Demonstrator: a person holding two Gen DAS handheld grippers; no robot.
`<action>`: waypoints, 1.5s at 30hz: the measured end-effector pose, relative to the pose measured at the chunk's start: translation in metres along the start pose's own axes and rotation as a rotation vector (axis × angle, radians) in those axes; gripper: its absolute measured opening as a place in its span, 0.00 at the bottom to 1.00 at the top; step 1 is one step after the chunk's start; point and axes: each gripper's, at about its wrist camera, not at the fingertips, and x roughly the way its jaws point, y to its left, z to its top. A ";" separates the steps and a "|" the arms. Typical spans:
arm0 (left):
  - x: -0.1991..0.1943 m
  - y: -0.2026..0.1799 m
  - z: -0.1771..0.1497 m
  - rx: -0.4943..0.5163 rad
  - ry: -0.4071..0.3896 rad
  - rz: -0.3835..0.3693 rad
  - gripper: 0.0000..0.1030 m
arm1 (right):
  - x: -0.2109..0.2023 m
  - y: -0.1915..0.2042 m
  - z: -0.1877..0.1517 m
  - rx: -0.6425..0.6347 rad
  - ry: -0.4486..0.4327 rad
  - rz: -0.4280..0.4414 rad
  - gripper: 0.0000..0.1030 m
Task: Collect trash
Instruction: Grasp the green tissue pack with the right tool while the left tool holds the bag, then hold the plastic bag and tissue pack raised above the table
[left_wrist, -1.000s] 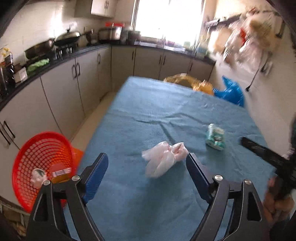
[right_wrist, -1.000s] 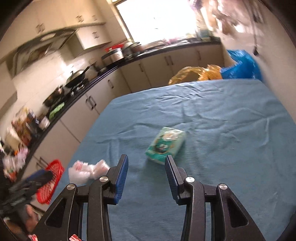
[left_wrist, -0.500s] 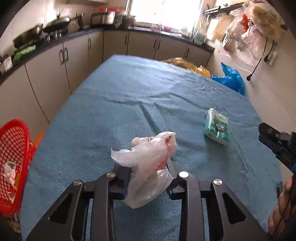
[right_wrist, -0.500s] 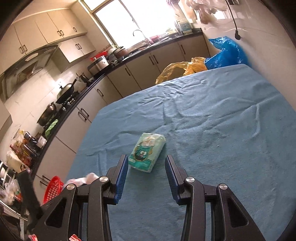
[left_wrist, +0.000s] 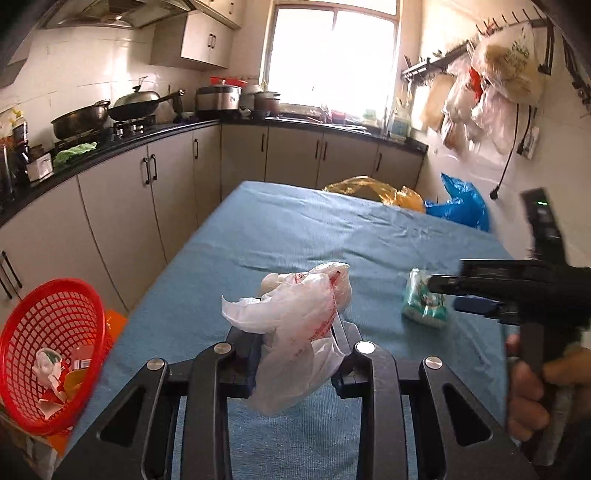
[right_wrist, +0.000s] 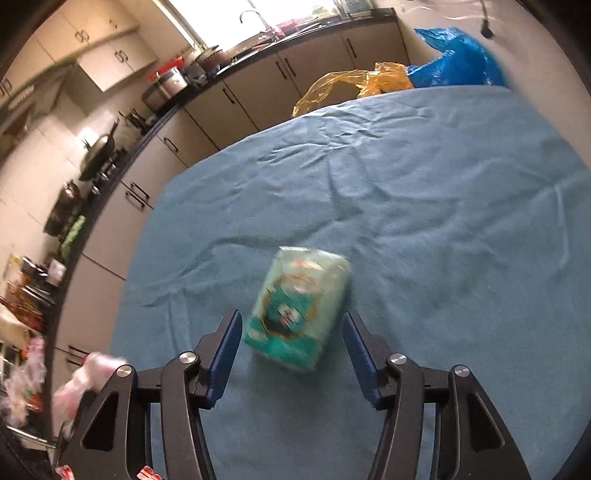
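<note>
Right gripper (right_wrist: 291, 354) has its jaws spread wide, with a teal tissue pack (right_wrist: 297, 312) sitting right between them on the blue tablecloth (right_wrist: 424, 206), near end about level with the tips. It's blurry, so can't really tell if either finger touches it. Way out past the jaws: a yellow bag (right_wrist: 347, 86) and a blue bag (right_wrist: 456, 62) at the far edge.
</note>
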 end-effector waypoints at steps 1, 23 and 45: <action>0.001 0.001 0.001 -0.003 -0.001 0.002 0.27 | 0.004 0.005 0.003 -0.015 0.005 -0.037 0.60; -0.006 -0.011 -0.006 0.051 0.007 0.014 0.27 | -0.073 -0.009 -0.074 -0.112 -0.115 0.055 0.34; -0.037 -0.003 -0.036 0.014 -0.073 0.151 0.28 | -0.084 0.046 -0.125 -0.397 -0.262 0.093 0.39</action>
